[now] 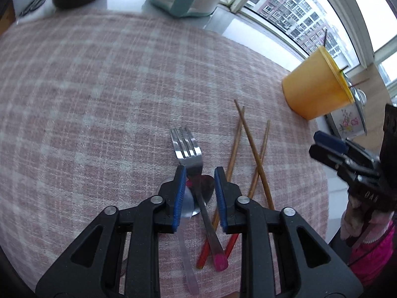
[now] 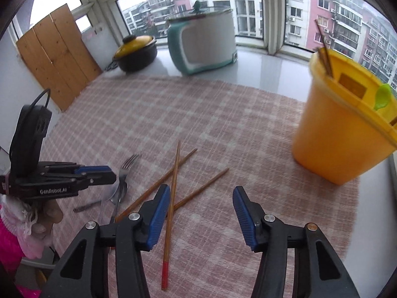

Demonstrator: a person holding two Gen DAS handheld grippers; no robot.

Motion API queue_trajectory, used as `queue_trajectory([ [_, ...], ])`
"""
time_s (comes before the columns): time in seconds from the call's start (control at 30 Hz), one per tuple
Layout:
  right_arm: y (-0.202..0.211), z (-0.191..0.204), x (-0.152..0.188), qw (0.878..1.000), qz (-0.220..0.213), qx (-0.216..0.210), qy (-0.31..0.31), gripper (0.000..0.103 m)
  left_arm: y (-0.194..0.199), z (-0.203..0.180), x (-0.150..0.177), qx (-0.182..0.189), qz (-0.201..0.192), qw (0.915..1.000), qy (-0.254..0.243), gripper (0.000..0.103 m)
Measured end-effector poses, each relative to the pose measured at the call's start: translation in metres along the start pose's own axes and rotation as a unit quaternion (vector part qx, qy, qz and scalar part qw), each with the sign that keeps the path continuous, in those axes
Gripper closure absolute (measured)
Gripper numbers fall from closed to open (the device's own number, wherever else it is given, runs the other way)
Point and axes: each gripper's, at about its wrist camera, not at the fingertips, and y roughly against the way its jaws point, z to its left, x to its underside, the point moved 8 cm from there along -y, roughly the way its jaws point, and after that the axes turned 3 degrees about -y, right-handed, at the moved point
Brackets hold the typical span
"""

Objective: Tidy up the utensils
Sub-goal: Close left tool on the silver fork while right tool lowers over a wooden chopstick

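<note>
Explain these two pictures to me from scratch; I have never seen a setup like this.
No robot here: a person holds a two-finger claw in each hand, each with a camera looking along its fingers. One picture is from the left claw, the other from the right claw. Both are open and hold nothing. On the checked cloth lie a fork, a spoon under it, and three chopsticks, crossed. The left claw straddles the fork's neck. A yellow holder at the cloth's edge already contains chopsticks and a green spoon.
</note>
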Motion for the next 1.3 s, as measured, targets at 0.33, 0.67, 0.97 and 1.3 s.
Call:
queue_trajectory([
  [0.33,-0.024,0.008,0.001,0.999,0.029,-0.01,0.011,0.049,-0.016,0.011,-0.011,0.008,0.007,0.9994,0.034,0.065],
  [0.67,-0.042,0.013,-0.001,0.998,0.055,-0.03,0.001,0.055,-0.034,0.004,-0.016,-0.015,0.025,0.9994,0.019,0.065],
  [0.97,-0.059,0.024,0.001,0.996,0.078,-0.042,0.009,0.063,-0.043,-0.006,-0.019,-0.056,0.027,0.9978,-0.021,0.066],
  [1.3,-0.075,0.032,0.007,0.994,0.098,-0.042,0.023,0.071,-0.039,-0.005,-0.017,-0.049,0.015,0.9984,-0.025,0.077],
])
